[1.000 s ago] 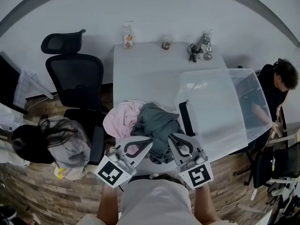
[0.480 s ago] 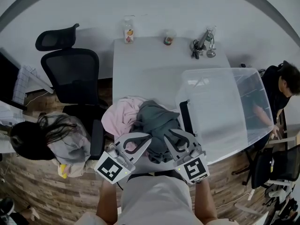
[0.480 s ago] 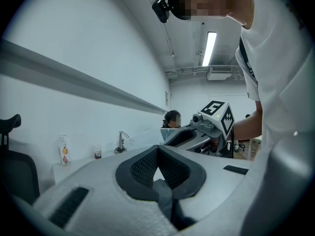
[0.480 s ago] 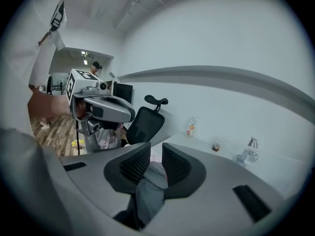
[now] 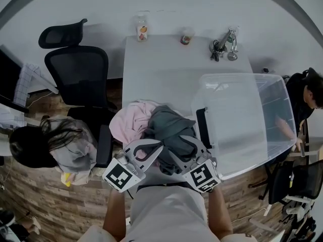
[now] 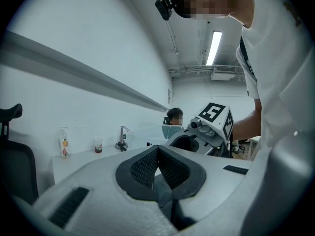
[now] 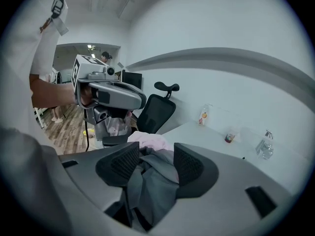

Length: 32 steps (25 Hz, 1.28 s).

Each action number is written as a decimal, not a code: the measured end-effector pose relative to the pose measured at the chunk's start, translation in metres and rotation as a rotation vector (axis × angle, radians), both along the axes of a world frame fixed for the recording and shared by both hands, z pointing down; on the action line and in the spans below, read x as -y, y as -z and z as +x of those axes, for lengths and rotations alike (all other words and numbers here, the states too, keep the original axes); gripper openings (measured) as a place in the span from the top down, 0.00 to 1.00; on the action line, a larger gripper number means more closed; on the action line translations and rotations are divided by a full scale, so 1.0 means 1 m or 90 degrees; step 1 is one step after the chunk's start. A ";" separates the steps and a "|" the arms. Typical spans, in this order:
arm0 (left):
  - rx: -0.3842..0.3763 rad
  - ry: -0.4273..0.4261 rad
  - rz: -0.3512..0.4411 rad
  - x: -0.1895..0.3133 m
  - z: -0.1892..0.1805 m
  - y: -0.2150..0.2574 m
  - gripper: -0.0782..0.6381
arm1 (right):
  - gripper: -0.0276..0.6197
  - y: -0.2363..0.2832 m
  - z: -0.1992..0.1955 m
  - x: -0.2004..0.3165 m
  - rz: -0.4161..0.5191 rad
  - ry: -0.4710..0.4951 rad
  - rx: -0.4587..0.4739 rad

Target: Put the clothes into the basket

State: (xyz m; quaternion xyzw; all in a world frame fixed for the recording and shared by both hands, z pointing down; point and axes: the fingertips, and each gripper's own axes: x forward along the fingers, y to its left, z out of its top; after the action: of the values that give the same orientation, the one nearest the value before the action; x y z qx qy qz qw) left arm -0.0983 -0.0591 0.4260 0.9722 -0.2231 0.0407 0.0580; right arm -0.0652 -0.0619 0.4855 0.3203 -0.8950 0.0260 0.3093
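Two soft, crumpled pieces, a grey garment [image 5: 169, 134] and a pink garment [image 5: 127, 125], lie at the tabletop's [image 5: 161, 69] near edge, beside the clear plastic basket [image 5: 237, 130]. The right gripper [image 7: 156, 162] has its jaws just opening, loosely astride grey folds. The left gripper [image 6: 157, 154] has its jaws together, empty.

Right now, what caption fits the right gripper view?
Right gripper, jaws just opening, grey garment between them, pink garment beyond.

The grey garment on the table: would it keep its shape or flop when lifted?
Probably floppy: the grey garment lies crumpled in soft folds, so it should sag and dangle. Likely light for its bulk, being thin cloth. It rests against the pink garment, so it may drag that along.
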 end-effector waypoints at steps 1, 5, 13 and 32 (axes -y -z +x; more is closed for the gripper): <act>0.002 -0.001 -0.001 0.001 0.000 -0.003 0.89 | 0.64 -0.004 -0.001 0.000 -0.006 0.004 -0.005; 0.011 -0.007 -0.007 0.004 -0.002 -0.015 0.89 | 0.57 -0.019 -0.005 0.001 -0.032 0.008 -0.011; 0.020 -0.028 -0.017 0.005 -0.002 -0.040 0.89 | 0.42 -0.051 -0.005 0.002 -0.072 0.010 -0.045; 0.059 -0.052 -0.066 0.002 0.007 -0.094 0.89 | 0.07 -0.122 -0.004 -0.005 -0.153 0.048 -0.115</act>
State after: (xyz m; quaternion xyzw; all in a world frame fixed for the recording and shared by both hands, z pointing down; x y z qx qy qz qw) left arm -0.0917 -0.0611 0.5201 0.9732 -0.1835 0.0992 0.0964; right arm -0.0689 -0.0568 0.6078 0.2482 -0.8655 0.0922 0.4253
